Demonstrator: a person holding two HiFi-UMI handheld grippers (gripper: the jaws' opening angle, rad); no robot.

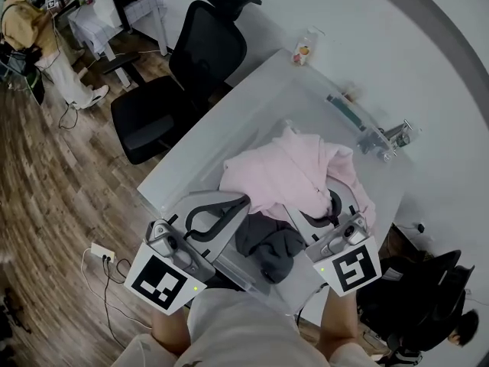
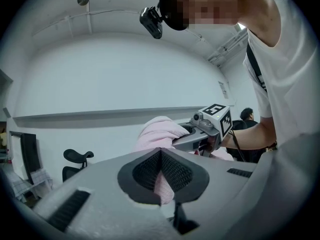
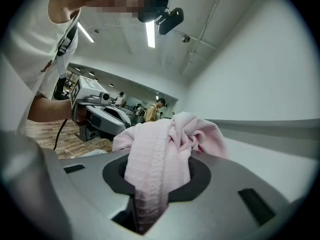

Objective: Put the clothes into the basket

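You've got both grippers clamped on the pink garment [image 1: 283, 176]: the left gripper [image 2: 161, 183] pinches a thin fold of it between nearly closed jaws, and the right gripper [image 3: 152, 184] bites a thicker bunch with its jaws narrow around it. The garment sits bunched up between them over the white table [image 1: 229, 121], with a dark grey garment [image 1: 271, 249] just below it on your side. Whether that grey one lies on the table or in something, the head view is honestly too cluttered to tell.

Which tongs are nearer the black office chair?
Left. The left tongs hold the pink garment on the side facing the chair; the right tongs grip its far side.
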